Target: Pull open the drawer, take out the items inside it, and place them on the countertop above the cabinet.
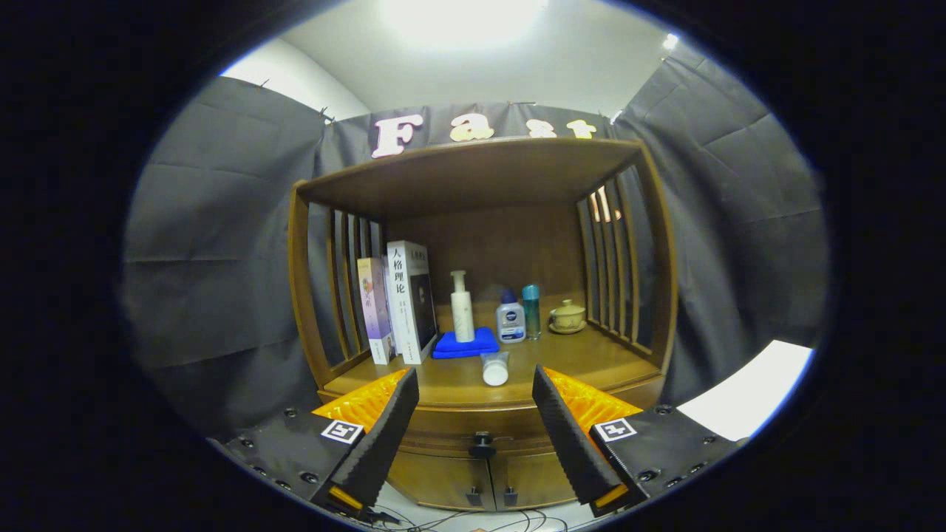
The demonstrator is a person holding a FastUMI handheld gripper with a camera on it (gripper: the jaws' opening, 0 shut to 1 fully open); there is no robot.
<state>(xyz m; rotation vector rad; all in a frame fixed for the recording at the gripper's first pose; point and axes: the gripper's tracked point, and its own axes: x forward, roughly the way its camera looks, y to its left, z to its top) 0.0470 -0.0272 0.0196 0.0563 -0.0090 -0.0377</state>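
While the tongs hang before the cabinet, the gripper view reads so:

Tongs: the tongs stand wide apart and hold nothing; the two fingers flank the drawer knob.
Drawer: the drawer sits flush under the counter edge, closed, with its knob between the fingers and a little beyond them. What is inside is hidden.
Counter: the counter carries a tube lying near the front edge, a cloth with a pump bottle on it, a jar, a slim bottle, a cup and books at the left.
Stage: a shut drawer with things on the counter fits either a drawer yet to be emptied or one emptied and pushed back; I cannot tell which.
Doors: two lower doors have small knobs just under the drawer knob.
Risk: should the tongs close low, they may catch a door knob instead; the small round drawer knob may slip from a shallow grip; anything set down at the front could knock the tube off the edge.
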